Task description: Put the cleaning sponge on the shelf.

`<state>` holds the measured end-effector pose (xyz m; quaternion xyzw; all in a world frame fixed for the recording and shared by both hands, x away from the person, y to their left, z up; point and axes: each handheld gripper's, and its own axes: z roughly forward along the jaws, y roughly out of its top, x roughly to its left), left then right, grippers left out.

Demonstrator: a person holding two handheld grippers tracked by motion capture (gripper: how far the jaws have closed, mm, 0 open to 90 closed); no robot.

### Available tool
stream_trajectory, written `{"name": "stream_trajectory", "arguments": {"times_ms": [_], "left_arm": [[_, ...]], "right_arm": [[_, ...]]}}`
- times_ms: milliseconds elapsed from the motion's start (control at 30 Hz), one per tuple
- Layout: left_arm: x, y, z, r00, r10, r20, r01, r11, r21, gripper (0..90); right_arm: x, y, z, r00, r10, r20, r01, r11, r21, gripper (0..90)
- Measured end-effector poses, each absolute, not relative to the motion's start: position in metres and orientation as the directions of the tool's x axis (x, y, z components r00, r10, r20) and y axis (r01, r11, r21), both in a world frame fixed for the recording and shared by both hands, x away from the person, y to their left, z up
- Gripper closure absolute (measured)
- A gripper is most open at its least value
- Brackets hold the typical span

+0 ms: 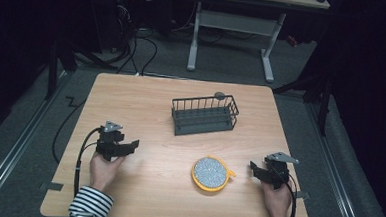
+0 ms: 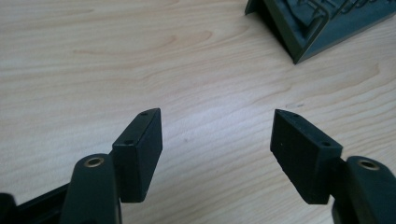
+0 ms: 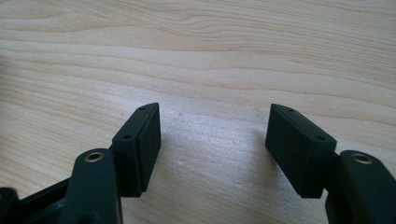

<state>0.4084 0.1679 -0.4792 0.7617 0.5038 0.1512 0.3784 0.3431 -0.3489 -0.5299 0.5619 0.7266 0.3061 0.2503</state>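
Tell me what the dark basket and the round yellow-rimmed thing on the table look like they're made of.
The basket looks like thin metal wire with a matte dark grey coating; its base could be plastic. The round thing has a smooth yellow rim, probably plastic or silicone, around a speckled grey face whose material is unclear.

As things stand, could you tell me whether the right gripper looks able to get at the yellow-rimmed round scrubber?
Probably yes. The right gripper stands open and empty, pointing toward the yellow-rimmed round scrubber, with bare table between them. The wire basket sits farther back, out of the way.
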Motion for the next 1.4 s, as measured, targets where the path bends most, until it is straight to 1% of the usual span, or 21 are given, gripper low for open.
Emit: {"name": "stream_trajectory", "arguments": {"times_ms": [100,133,300,533,700,833,967,1400], "left_arm": [[0.413,0.163,-0.473,0.457,0.878,-0.145,0.647,-0.217,0.731,34.9],[0.418,0.157,-0.465,0.466,0.874,-0.141,0.642,-0.224,0.733,35.0],[0.426,0.145,-0.449,0.481,0.863,-0.153,0.634,-0.222,0.74,38.2],[0.445,0.12,-0.43,0.517,0.844,-0.142,0.617,-0.253,0.746,37.9],[0.458,0.103,-0.42,0.523,0.835,-0.169,0.633,-0.248,0.733,37.6],[0.468,0.086,-0.413,0.537,0.833,-0.131,0.624,-0.288,0.726,37.2],[0.483,0.068,-0.407,0.544,0.831,-0.115,0.62,-0.306,0.722,36.9],[0.519,0.039,-0.406,0.527,0.844,-0.1,0.641,-0.318,0.699,36.3]], "right_arm": [[0.343,-0.349,-0.53,-0.243,0.97,-0.02,0.663,0.181,0.726,36.0],[0.343,-0.349,-0.53,-0.244,0.97,-0.02,0.663,0.182,0.726,35.9],[0.343,-0.349,-0.53,-0.244,0.97,-0.02,0.663,0.182,0.726,35.8],[0.343,-0.349,-0.53,-0.244,0.97,-0.02,0.663,0.182,0.726,35.7],[0.343,-0.349,-0.53,-0.246,0.969,-0.02,0.663,0.183,0.726,35.6],[0.343,-0.349,-0.53,-0.248,0.969,-0.02,0.662,0.184,0.726,35.6],[0.343,-0.349,-0.53,-0.248,0.969,-0.02,0.663,0.184,0.726,35.4],[0.343,-0.348,-0.53,-0.249,0.968,-0.019,0.663,0.185,0.726,35.3]]}}
